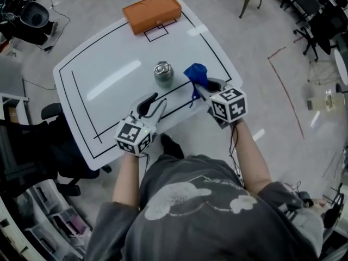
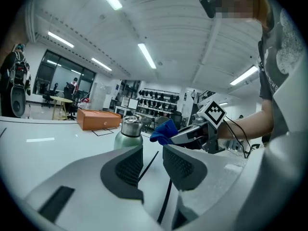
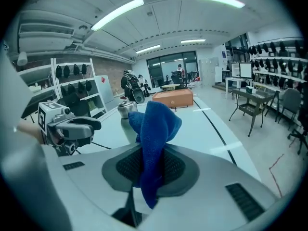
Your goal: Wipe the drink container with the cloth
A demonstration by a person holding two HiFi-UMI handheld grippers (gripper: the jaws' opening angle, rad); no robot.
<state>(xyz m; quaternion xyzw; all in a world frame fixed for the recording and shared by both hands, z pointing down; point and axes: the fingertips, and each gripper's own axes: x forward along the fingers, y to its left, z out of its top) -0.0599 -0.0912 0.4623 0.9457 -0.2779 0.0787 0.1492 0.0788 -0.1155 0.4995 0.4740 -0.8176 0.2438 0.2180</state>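
left gripper (image 2: 152,154): fingers standing slightly apart, holding nothing | right gripper (image 3: 151,165): fingers pinching cloth (image 3: 155,124), holding it above counter (image 1: 109,64) | bottle (image 1: 163,73): standing upright mid-counter, just left of cloth, untouched

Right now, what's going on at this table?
A person holds a gripper in each hand over the white table. The right gripper is shut on a blue cloth, held beside the metal drink bottle that stands upright on the table. The left gripper is open and empty, short of the bottle. Cloth and bottle are apart.
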